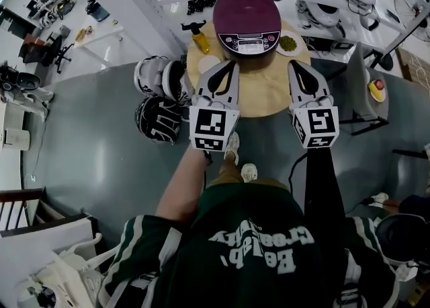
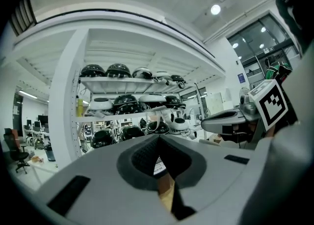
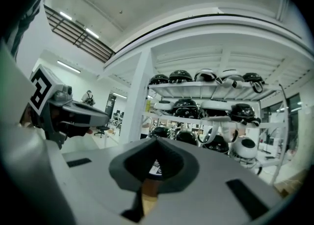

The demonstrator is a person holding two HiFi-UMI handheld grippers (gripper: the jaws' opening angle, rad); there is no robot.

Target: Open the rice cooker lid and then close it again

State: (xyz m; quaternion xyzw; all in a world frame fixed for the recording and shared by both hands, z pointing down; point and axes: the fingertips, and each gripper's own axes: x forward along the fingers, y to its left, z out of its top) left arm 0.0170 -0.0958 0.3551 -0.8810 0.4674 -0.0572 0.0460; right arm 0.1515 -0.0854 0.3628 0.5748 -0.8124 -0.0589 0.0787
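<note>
The rice cooker [image 1: 246, 21], with a dark purple lid lying shut and a silver control panel at its front, stands at the far side of a round wooden table [image 1: 259, 95]. My left gripper [image 1: 234, 64] and right gripper [image 1: 293, 64] are held side by side over the table's near half, both pointing at the cooker and stopping short of it. Both are shut, with nothing between their jaws. In the left gripper view the closed jaws [image 2: 159, 138] hide the cooker; the right gripper view shows the same [image 3: 157, 140].
A yellow bottle [image 1: 200, 39] and a white dish [image 1: 208, 63] sit left of the cooker, a small plate of green food [image 1: 290, 44] to its right. Helmets [image 1: 159, 98] lie on the floor at the left. Shelves of helmets [image 2: 132, 103] stand behind the table.
</note>
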